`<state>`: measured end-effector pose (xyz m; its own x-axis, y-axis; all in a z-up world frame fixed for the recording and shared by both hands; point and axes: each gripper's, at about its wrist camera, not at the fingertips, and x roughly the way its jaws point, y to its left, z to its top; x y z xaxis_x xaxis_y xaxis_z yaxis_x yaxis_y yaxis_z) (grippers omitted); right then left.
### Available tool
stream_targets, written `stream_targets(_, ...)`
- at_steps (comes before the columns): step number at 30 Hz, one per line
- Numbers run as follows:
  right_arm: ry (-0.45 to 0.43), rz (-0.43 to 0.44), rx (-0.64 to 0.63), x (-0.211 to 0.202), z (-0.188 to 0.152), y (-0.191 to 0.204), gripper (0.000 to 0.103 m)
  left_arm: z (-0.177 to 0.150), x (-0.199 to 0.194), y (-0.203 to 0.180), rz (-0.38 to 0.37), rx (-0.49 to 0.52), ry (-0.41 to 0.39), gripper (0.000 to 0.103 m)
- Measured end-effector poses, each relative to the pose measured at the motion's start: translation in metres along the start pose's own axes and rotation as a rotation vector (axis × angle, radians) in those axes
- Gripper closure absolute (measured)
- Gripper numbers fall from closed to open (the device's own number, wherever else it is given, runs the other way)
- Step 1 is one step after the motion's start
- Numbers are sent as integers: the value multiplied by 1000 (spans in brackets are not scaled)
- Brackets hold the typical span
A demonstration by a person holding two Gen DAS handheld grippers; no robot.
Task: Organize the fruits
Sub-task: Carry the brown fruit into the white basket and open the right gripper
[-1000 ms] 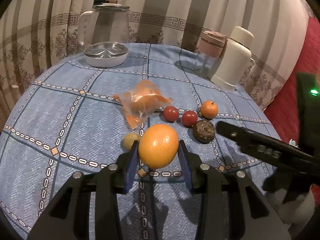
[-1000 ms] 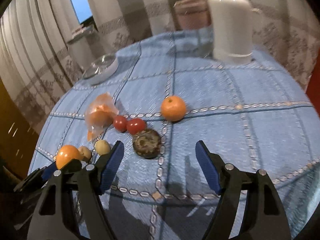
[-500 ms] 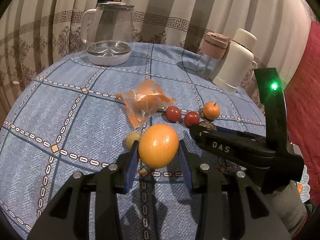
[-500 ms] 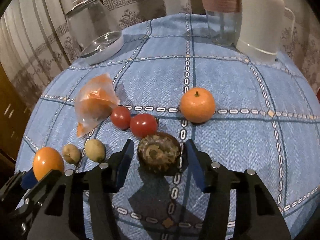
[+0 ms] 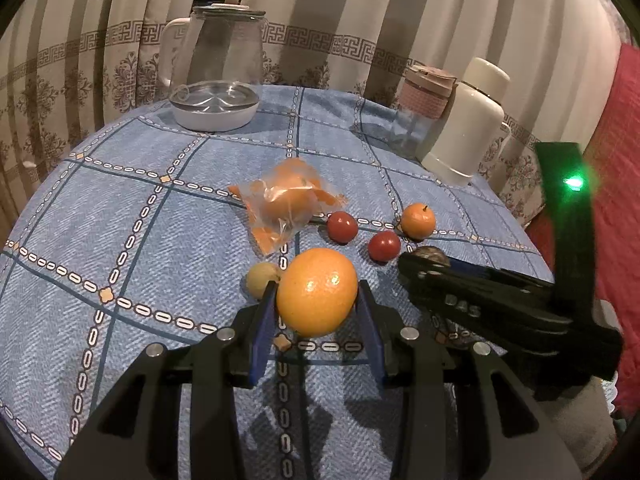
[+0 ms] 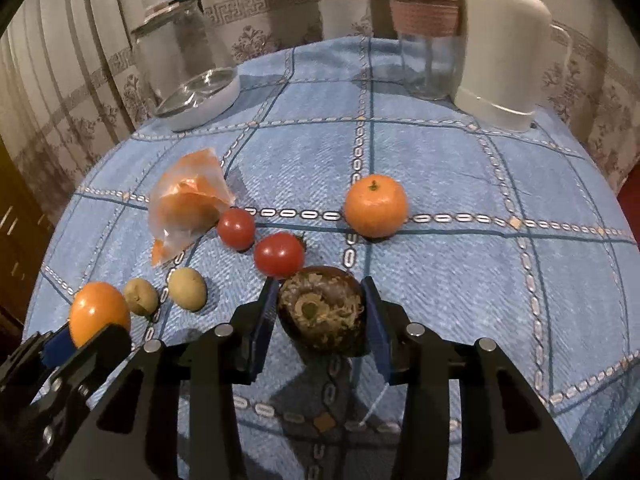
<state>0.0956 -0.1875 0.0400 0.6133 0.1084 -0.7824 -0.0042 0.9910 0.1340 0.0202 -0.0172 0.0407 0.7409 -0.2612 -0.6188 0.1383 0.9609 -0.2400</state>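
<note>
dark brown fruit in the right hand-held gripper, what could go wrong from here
1. The dark brown fruit sits close to a red tomato; lifting may nudge it rolling.
2. The right hand-held gripper only touches the fruit's curved sides, so it could slip.
3. The left hand-held gripper, holding the large orange, is close by; they could bump.

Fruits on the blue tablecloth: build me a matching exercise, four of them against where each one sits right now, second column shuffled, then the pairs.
Things:
1. large orange
2. dark brown fruit
3. small orange
4. peeled orange pieces

Places:
A. inside a clear plastic bag
B. between the fingers of the right claw
C. alone on the tablecloth, stem up
D. between the fingers of the left claw

Pairs: 1-D, 2-B, 3-C, 4-A
</note>
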Motion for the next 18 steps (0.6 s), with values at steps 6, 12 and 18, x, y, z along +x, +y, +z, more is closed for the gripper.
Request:
stream_targets(6,-56,14,30,-32,-5,-8,60,-1,-3,-2,-6,8,-7,64)
stream_targets(12,-118,23,75,-69,-12,-22,60,-1,-7,-7,-13,13,-18,64)
stream_targets(18,-192,20,118,-109,-17,-37,60,1,-13,-12,-21,21,-35,64)
